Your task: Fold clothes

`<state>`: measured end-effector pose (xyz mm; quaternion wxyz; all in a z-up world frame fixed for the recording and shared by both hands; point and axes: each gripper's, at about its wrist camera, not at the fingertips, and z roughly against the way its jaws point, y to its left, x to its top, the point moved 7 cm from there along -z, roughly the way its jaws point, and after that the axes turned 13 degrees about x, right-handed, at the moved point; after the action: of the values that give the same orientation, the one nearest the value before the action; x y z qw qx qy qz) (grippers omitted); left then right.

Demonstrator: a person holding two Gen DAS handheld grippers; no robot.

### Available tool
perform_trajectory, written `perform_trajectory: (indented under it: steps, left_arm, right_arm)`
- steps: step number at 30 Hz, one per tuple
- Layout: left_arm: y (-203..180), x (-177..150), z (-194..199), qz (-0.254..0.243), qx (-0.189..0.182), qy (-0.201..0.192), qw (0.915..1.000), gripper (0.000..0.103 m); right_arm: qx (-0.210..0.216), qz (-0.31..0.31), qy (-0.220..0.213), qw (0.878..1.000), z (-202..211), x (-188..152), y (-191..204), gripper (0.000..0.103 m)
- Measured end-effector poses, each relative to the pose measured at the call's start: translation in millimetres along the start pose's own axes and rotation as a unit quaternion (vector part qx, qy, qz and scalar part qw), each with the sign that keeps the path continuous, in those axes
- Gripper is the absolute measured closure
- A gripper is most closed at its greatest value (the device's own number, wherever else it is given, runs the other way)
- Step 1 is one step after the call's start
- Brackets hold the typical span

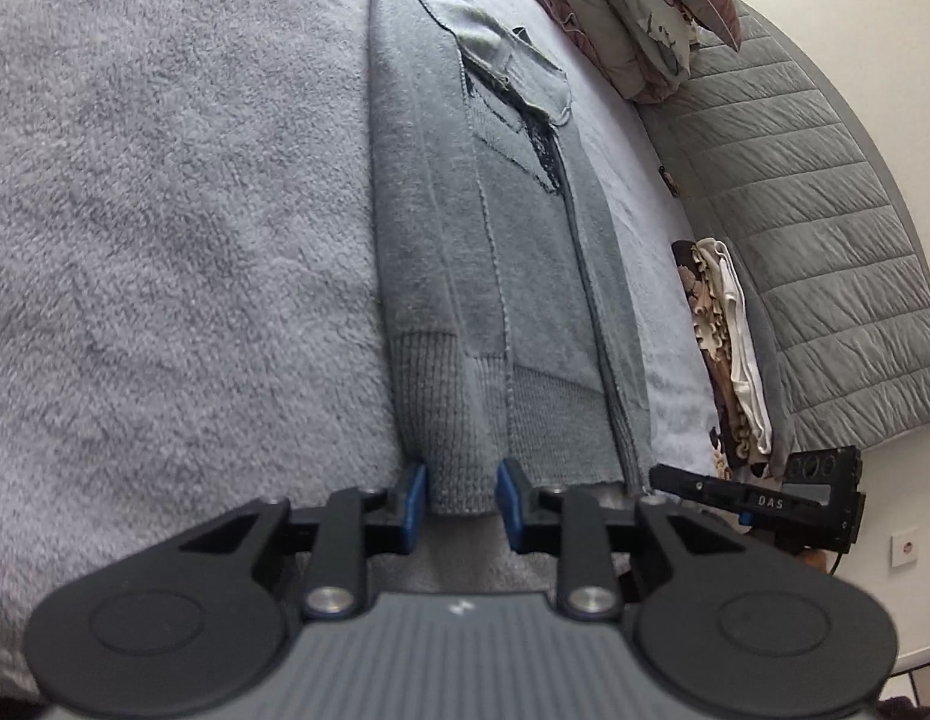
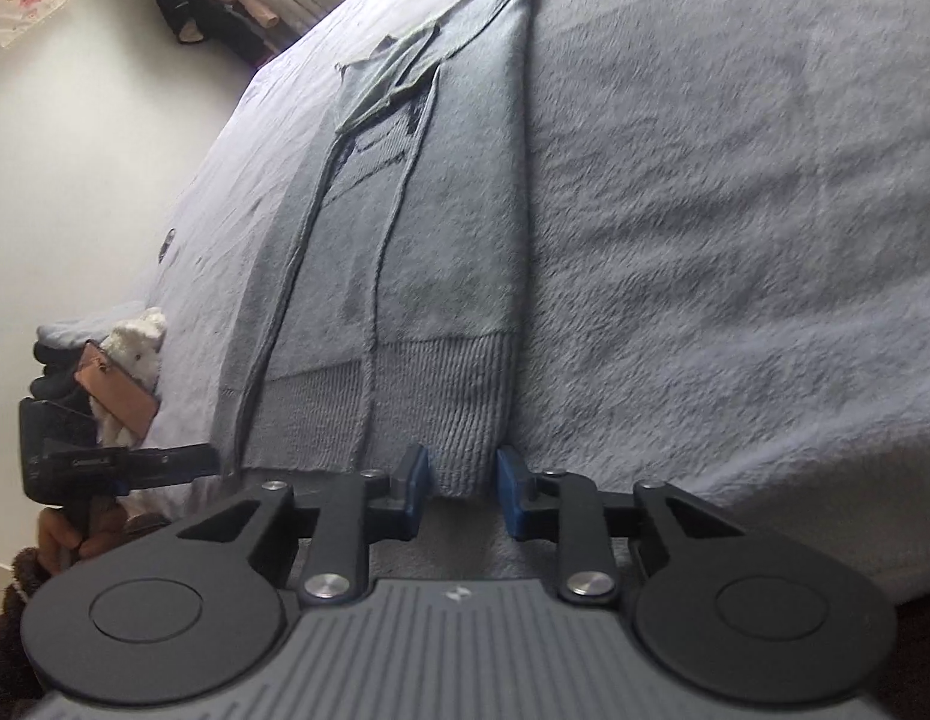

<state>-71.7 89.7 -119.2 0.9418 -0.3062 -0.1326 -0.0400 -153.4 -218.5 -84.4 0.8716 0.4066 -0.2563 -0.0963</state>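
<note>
Now each hand-held gripper, left [image 1: 462, 504] and right [image 2: 462, 492], pinches the sweater's [image 1: 525, 276] ribbed hem. Soft, limp knit likely sags; the hem corners look the surest hold.

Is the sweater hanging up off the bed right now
No, the sweater lies flat on the fuzzy blanket, folded into a long strip with its ribbed hem nearest the camera.

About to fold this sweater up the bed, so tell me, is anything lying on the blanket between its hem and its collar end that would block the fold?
Nothing visible does. The sweater lies flat, and the folded clothes and bedding pile sit off to its side.
</note>
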Motion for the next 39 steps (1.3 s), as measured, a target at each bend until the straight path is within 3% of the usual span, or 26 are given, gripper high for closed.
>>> perform_trajectory:
  steps: [3,5,12,18,27,34,39]
  left_arm:
    - [0.3,0.9,-0.6,-0.004,0.002,0.010,0.9999,0.088]
    - [0.5,1.6,0.5,0.001,0.000,0.014,0.9999,0.093]
    - [-14.7,10.3,15.6,-0.009,-0.028,-0.004,0.9996,0.094]
    - [-21.7,34.0,22.9,0.007,-0.062,-0.028,0.9976,0.094]
    - [-9.1,88.8,3.7,0.049,-0.051,-0.065,0.9954,0.094]
    - [5.8,109.4,-12.7,0.080,-0.042,-0.076,0.9930,0.091]
    - [4.7,113.4,-0.5,0.076,-0.063,-0.102,0.9899,0.074]
  right_arm:
    - [0.006,-0.006,0.008,1.000,-2.2,0.6,-0.8,0.088]
    - [0.013,-0.019,0.010,1.000,-1.1,2.2,-1.6,0.090]
    - [0.033,-0.045,0.005,0.998,7.5,14.8,5.5,0.092]
    - [0.060,-0.059,-0.024,0.996,12.4,38.5,12.6,0.092]
    - [0.052,-0.077,-0.069,0.993,-8.5,85.1,-1.9,0.092]
    - [0.043,-0.079,-0.092,0.992,-28.2,105.2,-18.1,0.088]
    - [0.057,-0.065,-0.108,0.990,-21.9,109.7,-15.3,0.082]
